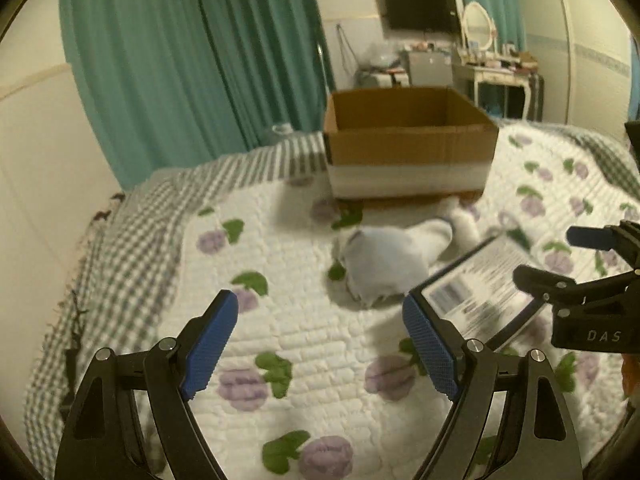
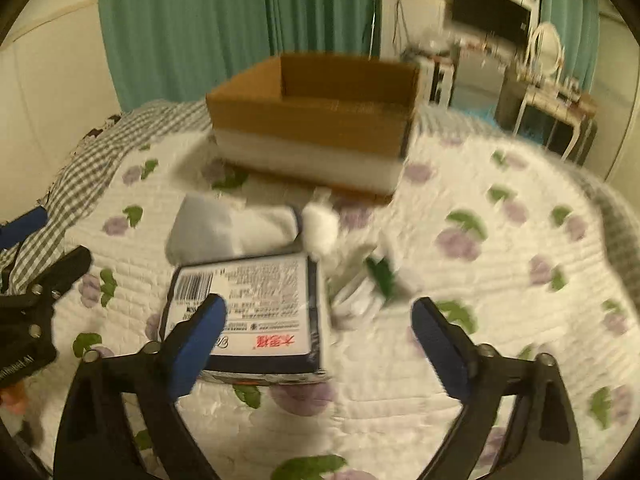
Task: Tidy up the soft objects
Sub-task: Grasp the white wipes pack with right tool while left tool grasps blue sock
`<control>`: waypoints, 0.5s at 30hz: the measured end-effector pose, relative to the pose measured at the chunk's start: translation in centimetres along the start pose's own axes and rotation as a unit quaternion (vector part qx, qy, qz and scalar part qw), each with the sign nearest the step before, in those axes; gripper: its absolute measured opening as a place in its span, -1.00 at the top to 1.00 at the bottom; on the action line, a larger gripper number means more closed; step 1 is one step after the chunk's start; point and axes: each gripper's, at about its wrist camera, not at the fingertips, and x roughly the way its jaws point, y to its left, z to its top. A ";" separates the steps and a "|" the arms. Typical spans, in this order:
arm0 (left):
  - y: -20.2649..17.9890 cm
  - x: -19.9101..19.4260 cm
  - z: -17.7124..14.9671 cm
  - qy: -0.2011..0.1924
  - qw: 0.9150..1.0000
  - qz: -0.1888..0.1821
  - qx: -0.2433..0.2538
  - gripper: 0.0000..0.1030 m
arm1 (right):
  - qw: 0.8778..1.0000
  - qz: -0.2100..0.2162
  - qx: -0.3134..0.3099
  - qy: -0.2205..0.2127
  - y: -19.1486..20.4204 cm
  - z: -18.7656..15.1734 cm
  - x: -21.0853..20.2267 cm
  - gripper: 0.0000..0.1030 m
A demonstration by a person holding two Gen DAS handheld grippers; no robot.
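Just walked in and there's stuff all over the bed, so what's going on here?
A person holds two grippers over the quilted bed. The left gripper and right gripper are both open and hold nothing. A flat printed packet, pale folded socks and a white fluffy item lie before an open cardboard box; nothing shows inside it.

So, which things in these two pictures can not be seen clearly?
- Cardboard box floor: hidden by its front wall, both views.
- Small white items and green piece: motion blur, right wrist view.
- Packet print: blurred; near corner behind the right tongs.
- Pale cloth bundle: soft focus, left wrist view, beyond the open left tongs.
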 end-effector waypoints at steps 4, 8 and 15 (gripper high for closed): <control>0.0 2.1 -1.1 0.015 1.000 0.000 0.002 -0.66 | 0.999 0.011 -0.004 0.034 0.8 -1.3 3.0 -0.74; 0.7 3.4 -1.8 0.029 1.000 -0.002 -0.005 -0.66 | 0.998 0.039 0.011 0.044 1.2 -2.0 4.6 -0.74; 1.8 3.7 -2.5 0.033 0.999 -0.004 -0.019 -0.66 | 0.997 0.055 0.018 0.045 2.1 -2.3 5.2 -0.53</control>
